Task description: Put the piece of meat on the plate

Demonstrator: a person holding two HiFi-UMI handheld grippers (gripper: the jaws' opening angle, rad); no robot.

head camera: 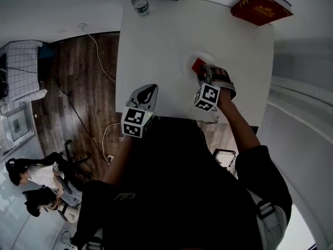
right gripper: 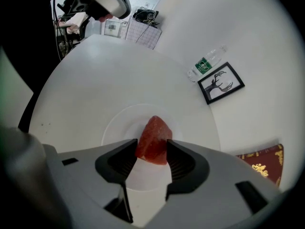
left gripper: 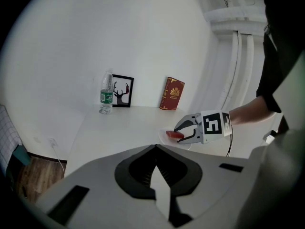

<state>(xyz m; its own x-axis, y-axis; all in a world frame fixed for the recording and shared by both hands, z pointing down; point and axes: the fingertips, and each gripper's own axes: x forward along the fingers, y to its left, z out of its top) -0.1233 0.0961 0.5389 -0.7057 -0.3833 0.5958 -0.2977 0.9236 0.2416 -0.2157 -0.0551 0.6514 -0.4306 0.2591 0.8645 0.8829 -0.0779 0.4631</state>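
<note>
The right claw point(right gripper: 151, 146) is seen spread wide, with the meat point(right gripper: 153, 136) taken between its pads point(right gripper: 181, 163). Both pads are laid against the sides of the meat, and no gap can be made out on either side. This claw is pointed steeply down at the plate point(right gripper: 114, 125), so the meat is placed over the plate's middle, reaching just past the claw's tips. The left claw point(left gripper: 155, 147) is closed tip to tip with nothing between its jaws. It is held well apart from the right claw, on that claw's left, over the near edge of the tabletop point(left gripper: 119, 128).

The underside of the meat is not shown, so it cannot be told whether the meat is rested on the plate or carried just above it. The plate's near rim is covered by the right claw's body. In the head view only a red corner of the meat is shown ahead of the claw. A book point(right gripper: 264, 159) to the right of the claw is cut off by the claw's body. A bottle point(right gripper: 205, 65) and a frame point(right gripper: 221, 82) are seen farther off, beyond the plate.

The meat's long axis is run along the right claw's own line. The broad cut end is turned toward the claw, and the narrower rounded end is pointed away from it, toward the plate's far rim. In the left gripper view the meat is seen as a low flat slab, lying nearly level.
</note>
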